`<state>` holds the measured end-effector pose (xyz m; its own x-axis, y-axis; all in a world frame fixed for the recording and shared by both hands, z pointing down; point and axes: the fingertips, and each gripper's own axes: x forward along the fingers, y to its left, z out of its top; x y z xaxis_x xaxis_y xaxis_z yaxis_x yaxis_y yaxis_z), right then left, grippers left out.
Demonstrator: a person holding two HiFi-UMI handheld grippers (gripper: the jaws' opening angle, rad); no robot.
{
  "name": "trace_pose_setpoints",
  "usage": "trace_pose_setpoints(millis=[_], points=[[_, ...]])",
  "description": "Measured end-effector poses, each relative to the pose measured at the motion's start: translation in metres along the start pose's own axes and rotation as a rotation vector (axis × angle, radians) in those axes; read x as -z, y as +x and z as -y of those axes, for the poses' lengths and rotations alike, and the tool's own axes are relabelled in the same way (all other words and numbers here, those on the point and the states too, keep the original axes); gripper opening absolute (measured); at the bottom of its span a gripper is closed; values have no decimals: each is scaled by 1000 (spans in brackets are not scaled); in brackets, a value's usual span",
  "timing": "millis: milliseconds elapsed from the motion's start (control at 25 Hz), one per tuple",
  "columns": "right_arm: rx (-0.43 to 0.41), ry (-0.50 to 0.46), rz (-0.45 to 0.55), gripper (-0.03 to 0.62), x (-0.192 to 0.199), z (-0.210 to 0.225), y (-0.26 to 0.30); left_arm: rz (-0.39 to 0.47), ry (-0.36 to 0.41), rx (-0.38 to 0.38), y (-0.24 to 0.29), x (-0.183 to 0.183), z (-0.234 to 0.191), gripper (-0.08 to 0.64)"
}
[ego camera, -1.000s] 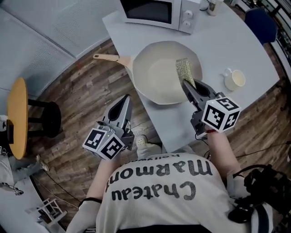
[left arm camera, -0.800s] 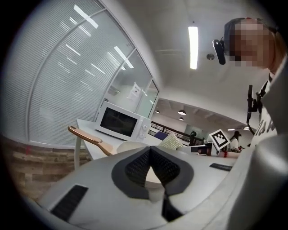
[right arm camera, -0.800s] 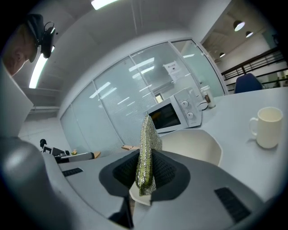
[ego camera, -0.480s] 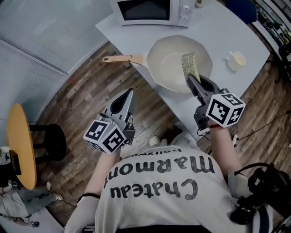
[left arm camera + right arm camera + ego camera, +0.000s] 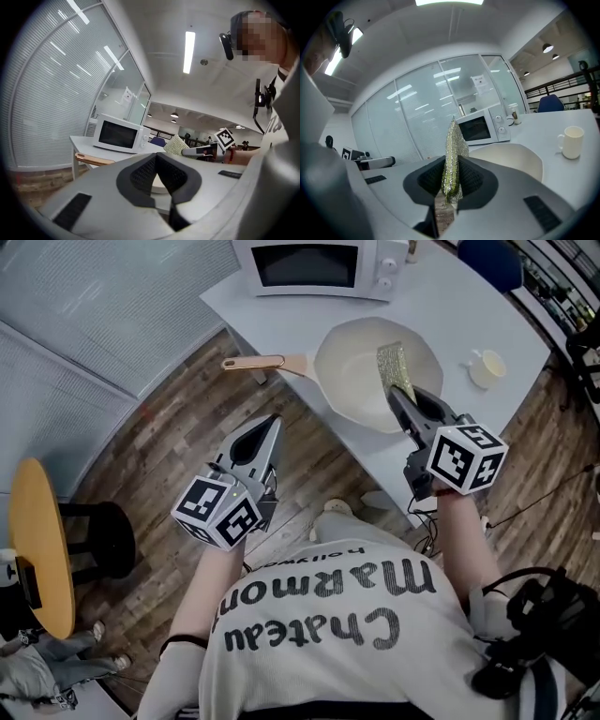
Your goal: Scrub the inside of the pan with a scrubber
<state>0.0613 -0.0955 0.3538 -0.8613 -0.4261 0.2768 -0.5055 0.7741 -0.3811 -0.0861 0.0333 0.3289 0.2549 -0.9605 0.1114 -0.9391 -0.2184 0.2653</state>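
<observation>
Pan (image 5: 361,371) lies on the white table (image 5: 469,320) near its edge, handle over the wooden floor (image 5: 178,427). The right gripper (image 5: 394,392) pinches the scrubber (image 5: 395,367) over the pan; the left gripper (image 5: 272,423), jaws pressed together, hangs over open floor.

The cream pan (image 5: 361,381) sat upright on the tabletop (image 5: 469,320), its tan wooden handle (image 5: 258,362) sticking out past the edge. My right hand-held gripper (image 5: 397,395) pinched the glittery gold-green scrubber (image 5: 396,364) on edge, over the pan's half away from its handle.
</observation>
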Motion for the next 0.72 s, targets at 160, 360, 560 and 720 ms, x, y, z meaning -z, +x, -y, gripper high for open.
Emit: trace_pose_setpoints(millis=[160,360,560,720], points=[[10,9,9,48,-11,8,22,-74,70,4,14,1,-18,1],[7,16,15,48,-28,29,60,-291,290,48,61,21,-56,241],[-42,-97,-108,48,-17,35,84,-699,856,123,103,69,-99,367],[-141,-307,-259,48,3,34,109,-862,1087,209,135,94,-120,367]])
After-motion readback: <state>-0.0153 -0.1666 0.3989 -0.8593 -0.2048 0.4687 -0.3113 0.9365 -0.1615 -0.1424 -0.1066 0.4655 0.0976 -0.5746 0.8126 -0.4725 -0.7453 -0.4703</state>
